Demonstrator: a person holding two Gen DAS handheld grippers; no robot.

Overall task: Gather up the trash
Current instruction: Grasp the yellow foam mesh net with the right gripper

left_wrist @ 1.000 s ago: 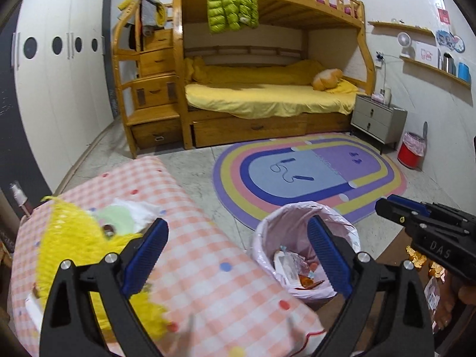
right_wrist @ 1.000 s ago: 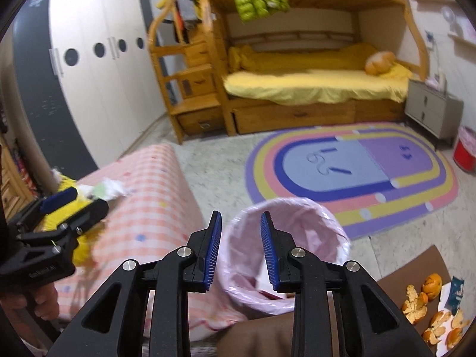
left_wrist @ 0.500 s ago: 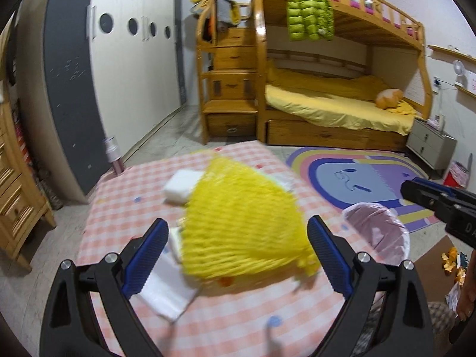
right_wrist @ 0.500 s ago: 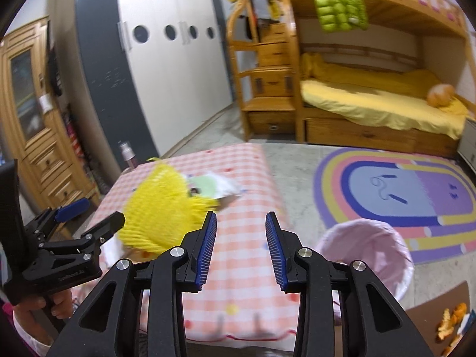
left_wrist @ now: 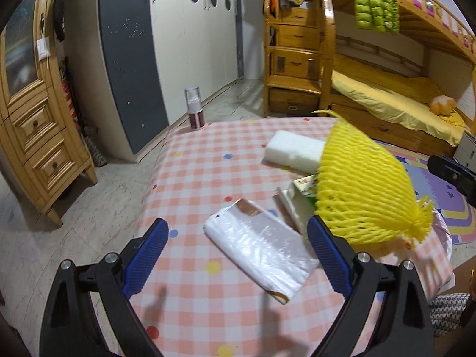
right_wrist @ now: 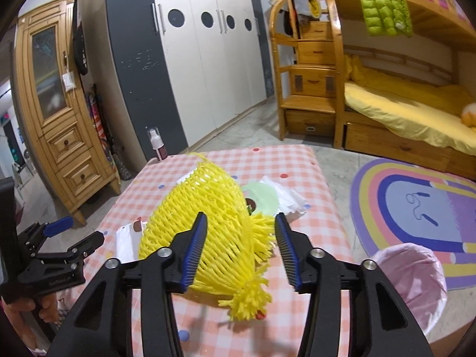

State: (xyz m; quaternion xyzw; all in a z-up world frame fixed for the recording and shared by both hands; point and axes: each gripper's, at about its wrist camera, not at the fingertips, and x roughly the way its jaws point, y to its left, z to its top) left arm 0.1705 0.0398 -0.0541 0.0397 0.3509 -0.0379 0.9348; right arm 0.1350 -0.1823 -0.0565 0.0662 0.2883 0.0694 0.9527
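Opening its jaws, your right claw [right_wrist: 239, 250] frames the yellow foam fruit net [right_wrist: 208, 223] near the pink checked surface's [left_wrist: 190, 178] near edge, pads clear. Your left claw [left_wrist: 236, 255] hangs released over a clear plastic bag [left_wrist: 261, 253]; farther back lies a white foam block [left_wrist: 293, 150].

A bedroom with a pale marbled floor [right_wrist: 247, 125]. A white and grey wardrobe [right_wrist: 202, 59] with round holes in its doors fills the far wall. Left of it stands a wooden cabinet [right_wrist: 56, 113] with a glass door and drawers. To the right, a wooden bunk bed [right_wrist: 401, 101] with drawer steps [right_wrist: 309, 89] has yellow bedding; a green jacket [right_wrist: 383, 3] hangs from its top rail. A striped rug [right_wrist: 416, 202] lies before the bed.
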